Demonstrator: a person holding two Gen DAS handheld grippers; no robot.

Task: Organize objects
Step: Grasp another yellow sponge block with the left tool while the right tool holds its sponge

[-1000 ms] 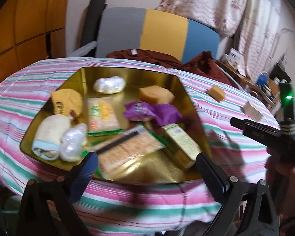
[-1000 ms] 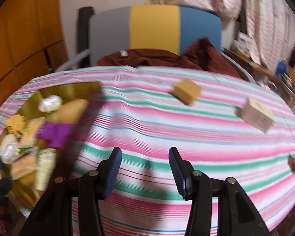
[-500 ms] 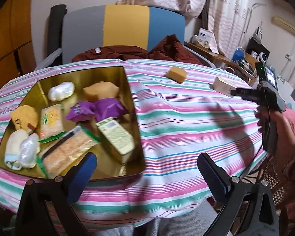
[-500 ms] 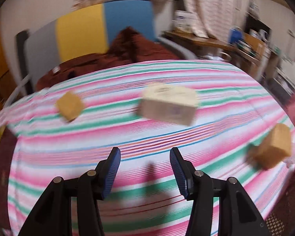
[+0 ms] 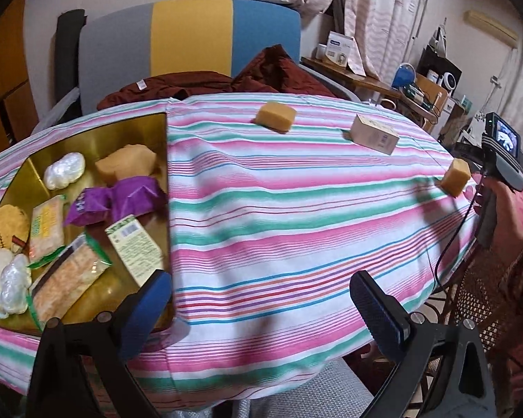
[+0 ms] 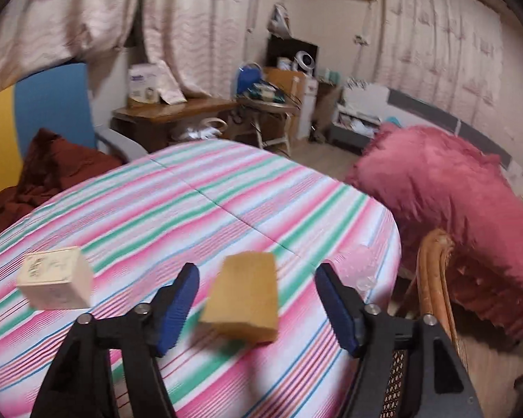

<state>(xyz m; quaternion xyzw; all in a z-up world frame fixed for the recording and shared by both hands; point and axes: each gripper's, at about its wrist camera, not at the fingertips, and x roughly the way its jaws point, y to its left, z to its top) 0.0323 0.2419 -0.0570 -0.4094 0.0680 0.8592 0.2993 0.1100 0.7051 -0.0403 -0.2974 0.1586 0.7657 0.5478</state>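
Right wrist view: we are straddling a sponge (image 6: 242,297) at the table's (image 6: 198,209) right edge with wide right gripper (image 6: 258,304) jaws (left gripper (image 5: 261,308) also wide); tray (image 5: 97,142) is filling, three items left.

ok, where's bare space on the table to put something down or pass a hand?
Widest bare stretch: striped cloth between the gold tray and the sponge block at the right edge, nearer than the far sponge and small carton. The tray is crowded; only its far corner is bare.
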